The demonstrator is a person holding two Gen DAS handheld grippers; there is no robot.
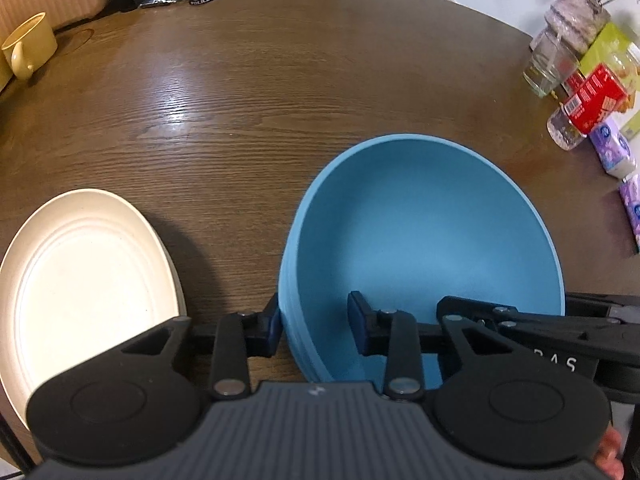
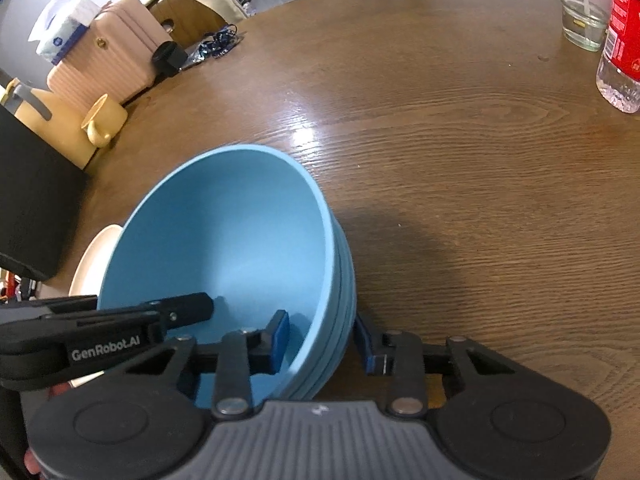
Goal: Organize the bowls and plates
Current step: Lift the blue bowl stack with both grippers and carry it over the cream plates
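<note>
1. Blue bowl [image 1: 424, 248] sits lower right of centre in the left wrist view, on the wooden bench [image 1: 280, 92]. Its outer wall shows stacked ridges, possibly several nested bowls; cannot tell for sure.
2. Left tool [image 1: 314, 328] straddles the bowl's near-left rim: one blue pad outside the wall, one inside. Jaws narrow; outer pad touches the wall, inner pad looks slightly off it. Firm grip cannot be confirmed.
3. Right tool [image 2: 322, 340] straddles the near-right rim in the right wrist view, one pad inside, one outside. Narrow; small gaps visible either side of the wall.
4. Cream plate [image 1: 84, 276] lies lower left, just beside the bowl, apart from it.
5. Yellow mug [image 1: 30, 46] upper left; drinking glass [image 1: 550, 64] and red-labelled bottle [image 1: 588, 108] at right edge.
</note>
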